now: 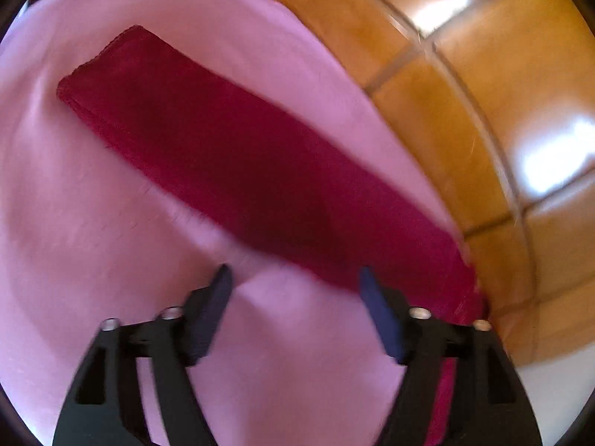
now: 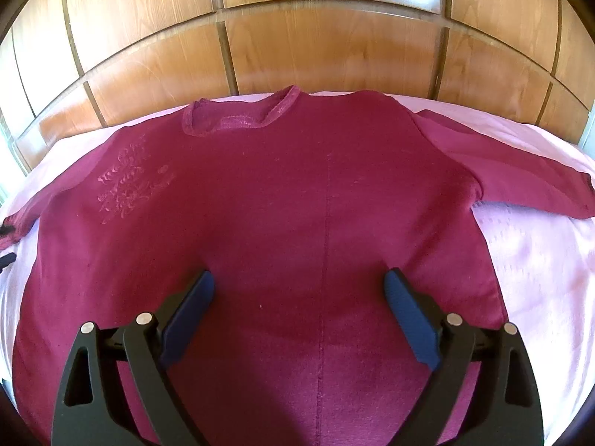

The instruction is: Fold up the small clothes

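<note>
A dark red long-sleeved sweater (image 2: 282, 200) lies flat, front up, on a pink sheet (image 2: 535, 260), neck hole (image 2: 241, 115) toward the wooden headboard. Both sleeves are spread out sideways. My right gripper (image 2: 299, 282) is open and empty, hovering over the lower middle of the sweater body. My left gripper (image 1: 295, 278) is open and empty, just above the pink sheet (image 1: 93, 241), at the near edge of one outstretched sleeve (image 1: 230, 156). That sleeve's cuff (image 1: 96, 63) points to the far left. The left view is blurred by motion.
A glossy wooden panelled headboard (image 2: 297, 44) stands right behind the sweater; it also shows in the left wrist view (image 1: 465, 85). The sheet's edge falls away at the right of the right wrist view. A small dark object (image 2: 5, 260) shows at the far left edge.
</note>
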`<state>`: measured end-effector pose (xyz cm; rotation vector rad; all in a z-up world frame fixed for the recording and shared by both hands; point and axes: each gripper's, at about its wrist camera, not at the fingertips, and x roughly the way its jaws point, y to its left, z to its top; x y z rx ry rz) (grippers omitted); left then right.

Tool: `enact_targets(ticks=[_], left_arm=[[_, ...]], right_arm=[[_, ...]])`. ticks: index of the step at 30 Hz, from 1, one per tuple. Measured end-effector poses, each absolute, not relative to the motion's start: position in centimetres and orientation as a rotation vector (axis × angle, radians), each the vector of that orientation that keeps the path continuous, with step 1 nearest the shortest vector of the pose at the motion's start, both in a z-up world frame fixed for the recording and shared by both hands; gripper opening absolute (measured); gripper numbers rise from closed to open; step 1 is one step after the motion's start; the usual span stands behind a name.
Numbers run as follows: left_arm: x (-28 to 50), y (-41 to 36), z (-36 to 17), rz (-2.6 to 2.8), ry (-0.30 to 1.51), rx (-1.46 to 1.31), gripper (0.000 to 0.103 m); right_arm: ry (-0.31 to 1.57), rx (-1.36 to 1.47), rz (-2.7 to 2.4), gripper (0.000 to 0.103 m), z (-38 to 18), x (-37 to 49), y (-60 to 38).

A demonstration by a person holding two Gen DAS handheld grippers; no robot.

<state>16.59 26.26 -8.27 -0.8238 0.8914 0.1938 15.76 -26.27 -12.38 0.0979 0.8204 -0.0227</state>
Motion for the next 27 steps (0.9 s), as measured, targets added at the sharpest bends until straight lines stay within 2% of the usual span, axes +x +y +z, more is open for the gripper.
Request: enact_targets(ticks=[2, 3, 4, 5, 6, 11, 16, 19, 20, 27], left_arm=[[17.6, 26.6, -8.4, 0.216, 0.868, -0.875, 0.072], [18.2, 26.6, -8.6, 0.242, 0.869, -0.883, 0.065], [18.8, 26.5, -8.6, 0.268, 0.872, -0.854, 0.052], [19.6, 26.3, -8.7, 0.299, 0.885, -0.797, 0.016], [20.3, 26.1, -8.6, 0.310, 0.900, -0.746, 0.009], [20.2, 27.0, -7.6, 0.365, 0.856, -0.670, 0.008], [21.0, 23.0, -7.9, 0.423, 0.901, -0.405, 0.012], [20.1, 20.4, -6.3, 0.296, 0.919, -0.395, 0.033], [19.2, 19.3, -5.8, 0.231, 0.912, -0.388, 0.037], [11.2, 12.0, -6.2, -0.258, 1.016, -0.455, 0.037]], right_arm=[[0.820, 0.095, -0.025, 0.093, -12.4, 15.8, -26.3], [0.821, 0.093, -0.027, 0.094, -12.4, 15.8, -26.2], [0.821, 0.091, -0.028, 0.094, -12.4, 15.9, -26.3], [0.821, 0.090, -0.029, 0.094, -12.4, 15.9, -26.3], [0.821, 0.091, -0.028, 0.094, -12.4, 15.9, -26.3], [0.817, 0.092, -0.025, 0.094, -12.5, 15.9, -26.4], [0.815, 0.083, -0.023, 0.096, -12.7, 16.0, -26.5], [0.815, 0.091, -0.018, 0.096, -12.7, 16.0, -26.6], [0.815, 0.093, -0.017, 0.096, -12.7, 16.0, -26.6], [0.843, 0.098, 0.015, 0.096, -11.8, 14.3, -28.2]])
